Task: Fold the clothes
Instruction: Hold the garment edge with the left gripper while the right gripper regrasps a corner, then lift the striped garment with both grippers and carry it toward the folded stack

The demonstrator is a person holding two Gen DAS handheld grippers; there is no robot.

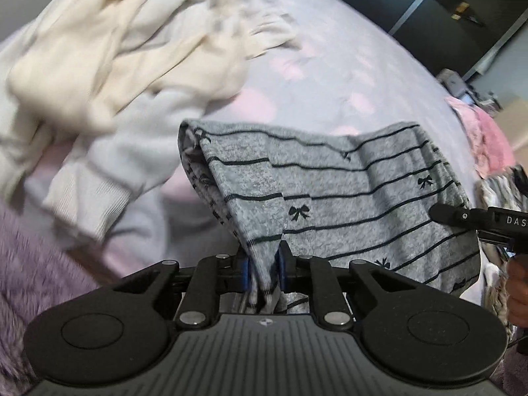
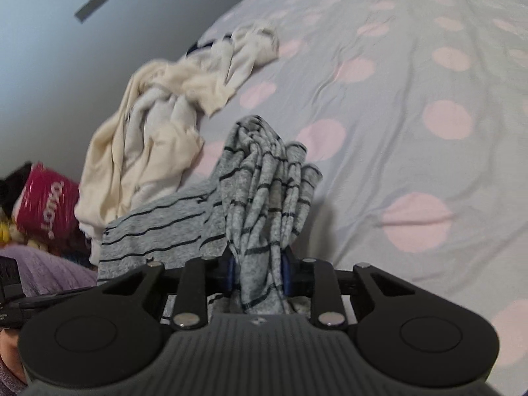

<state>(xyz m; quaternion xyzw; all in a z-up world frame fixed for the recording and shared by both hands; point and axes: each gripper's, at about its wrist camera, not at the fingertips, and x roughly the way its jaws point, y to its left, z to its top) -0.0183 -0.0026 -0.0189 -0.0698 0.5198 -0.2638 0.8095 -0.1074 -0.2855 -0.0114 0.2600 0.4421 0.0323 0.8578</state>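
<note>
Gripping grey striped garment (image 1: 346, 178) w/ both tools: left gripper (image 1: 264, 265) clamped on a bunched corner, blue pads (image 1: 243, 269) pinching fabric tight. Right gripper (image 2: 259, 272) likewise closed on a thick gathered wad of same cloth (image 2: 264, 178), several layers crammed btwn jaws. Hanging stretched btwn the two, held above bed sheet (image 2: 412, 105), one edge already doubled over near left side. Feels like light, soft jersey knit – floppy, no stiffness, sags wherever unsupported; not slippery, not fragile. Best held at corners or hem edges, single layer if poss, since bunched grip hides the edge & twists the fold. Farther off: cream/white clothes heap (image 1: 109, 59) crumpled on sheet, unfolded. Beyond that, pink stuff (image 1: 488, 138) at bed edge, blurred.
</note>
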